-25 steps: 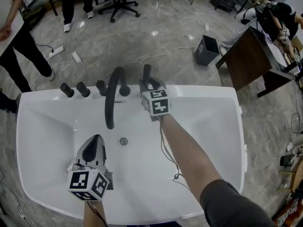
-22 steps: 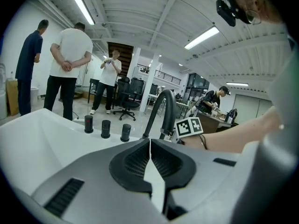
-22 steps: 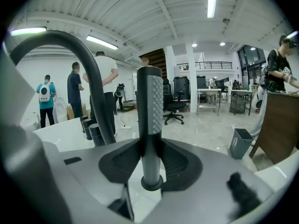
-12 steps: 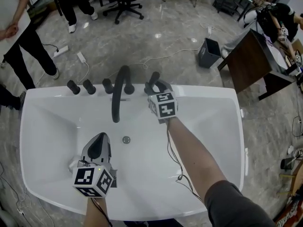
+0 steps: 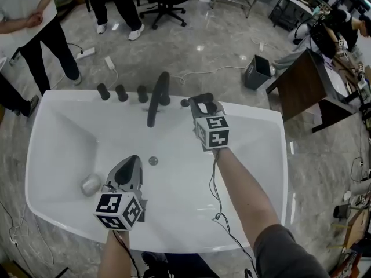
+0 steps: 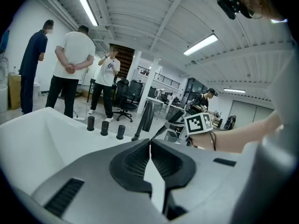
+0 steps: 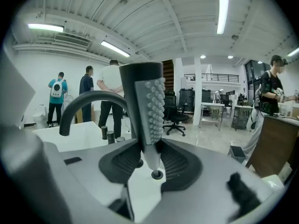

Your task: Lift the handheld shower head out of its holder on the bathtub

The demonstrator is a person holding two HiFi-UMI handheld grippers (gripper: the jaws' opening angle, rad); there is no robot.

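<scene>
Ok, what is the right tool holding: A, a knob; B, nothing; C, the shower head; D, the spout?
C: the right tool is closed on the handle of the shower head, whose nozzles show just above it.

Bright ceiling strip lights [image 7: 223, 9], fisheye-warped edges, sharp focus

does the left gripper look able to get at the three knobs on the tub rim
Probably yes: the left gripper, shut and empty, hangs over the tub, with nothing between it and the knobs.
</scene>
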